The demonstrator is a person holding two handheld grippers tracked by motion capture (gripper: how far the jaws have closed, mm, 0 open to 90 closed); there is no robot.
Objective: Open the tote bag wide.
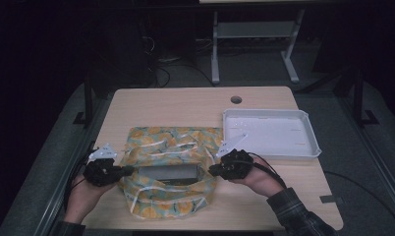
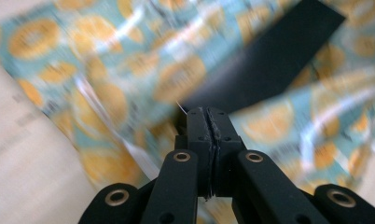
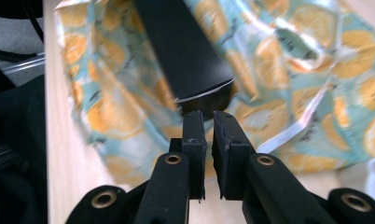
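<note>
1 table (image 1: 185, 101), w/ 1 orange-print cloth bag (image 1: 172, 142) and 1 dark box (image 1: 168, 173) lying in it, plus 1 white tray (image 1: 303, 152). 2 grippers: left gripper (image 1: 129, 170) & right gripper (image 1: 211, 170), each w/ 2 black jaws, 1 per hand. 1 round hole (image 1: 236, 100) in the tabletop, approx. at the far edge.

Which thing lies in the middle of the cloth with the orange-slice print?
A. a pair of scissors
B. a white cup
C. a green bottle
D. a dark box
D: in the high view a dark box lies on the patterned cloth, between the left gripper and the right gripper; the white tray stands apart on the table.
</note>
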